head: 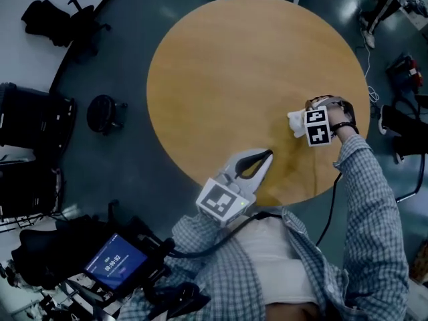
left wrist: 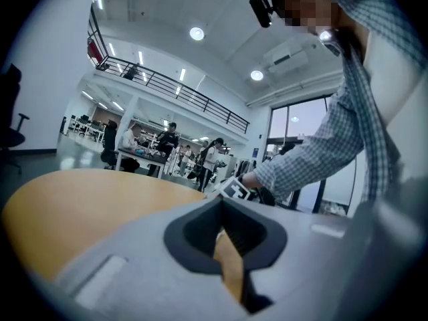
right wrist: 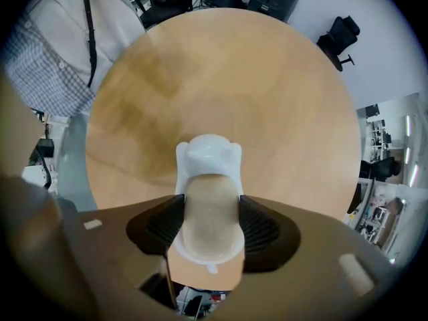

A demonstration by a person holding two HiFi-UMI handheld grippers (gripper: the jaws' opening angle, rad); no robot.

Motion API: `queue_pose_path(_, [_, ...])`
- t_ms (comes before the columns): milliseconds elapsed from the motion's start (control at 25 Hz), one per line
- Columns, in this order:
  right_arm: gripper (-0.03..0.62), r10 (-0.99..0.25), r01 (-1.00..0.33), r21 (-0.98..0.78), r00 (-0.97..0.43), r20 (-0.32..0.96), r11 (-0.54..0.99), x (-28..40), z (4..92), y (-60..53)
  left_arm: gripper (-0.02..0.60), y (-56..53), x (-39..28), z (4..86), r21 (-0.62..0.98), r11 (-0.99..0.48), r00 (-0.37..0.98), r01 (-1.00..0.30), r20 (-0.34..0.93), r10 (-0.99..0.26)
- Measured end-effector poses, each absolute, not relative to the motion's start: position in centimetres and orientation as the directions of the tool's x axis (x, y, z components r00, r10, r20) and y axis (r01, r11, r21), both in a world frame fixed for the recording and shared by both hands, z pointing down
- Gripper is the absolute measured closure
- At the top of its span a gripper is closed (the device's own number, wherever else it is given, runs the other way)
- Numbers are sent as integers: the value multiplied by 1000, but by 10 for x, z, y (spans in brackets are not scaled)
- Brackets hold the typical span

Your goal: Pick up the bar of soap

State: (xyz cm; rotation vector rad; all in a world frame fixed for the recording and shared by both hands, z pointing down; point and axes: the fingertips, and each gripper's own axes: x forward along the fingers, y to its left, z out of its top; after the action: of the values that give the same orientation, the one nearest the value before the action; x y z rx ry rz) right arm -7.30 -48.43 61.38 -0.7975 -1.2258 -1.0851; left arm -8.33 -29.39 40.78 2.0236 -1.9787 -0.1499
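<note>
Looking down the right tongs: they were clamped across the middle of the bar of soap, a tan oval sitting in a white dish with a lobed far end. Couldn't tell if the pads bore on the soap itself or on the dish rim. Both were over the table near its right edge in the head view, with the tongs pointing down. It wasn't clear whether the dish rested on the wood or hung just off it. Left tongs were closed on nothing, low at the near edge. Handling guess: the soap is light, stiff, slick if damp and probably loose in the dish, so a tilt could slide it out. Best hold is across the short width at mid-length, kept level, with moderate squeeze, since a hard pinch could dent it.
</note>
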Motion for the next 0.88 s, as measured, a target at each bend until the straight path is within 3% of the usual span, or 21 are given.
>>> queue_pose_path(240, [328,-226,910,75,20,974,407,-68,617,-478,583,-272,-88,408,261,-9,33,-965,88,-996])
queue_pose_path(280, [318,-217,900,71,26,976,429,-71,617,-475,583,-267,-93,411,261,-5,30,-965,92,-995])
queue_pose_path(320, [259,-207,893,64,33,978,446,-72,617,-472,583,-264,-97,414,261,-4,29,-965,94,-995])
queue_pose_path(400, [245,-199,883,65,32,979,464,-70,610,-472,583,-263,-98,415,259,-11,36,-966,93,-995])
queue_pose_path(600, [257,-181,772,228,-148,972,593,-70,567,-468,583,-253,-89,411,258,-65,89,-964,83,-993])
queue_pose_path(680, [305,-140,607,332,-341,929,722,-76,543,-454,583,-244,-87,413,264,-92,116,-960,78,-990])
queue_pose_path(760, [427,-107,333,366,-594,797,869,-79,512,-433,583,-232,-85,419,277,-117,143,-954,77,-987])
queue_pose_path(880, [579,-184,-90,206,-844,504,974,-63,464,-408,583,-221,-86,431,292,-146,176,-945,78,-981])
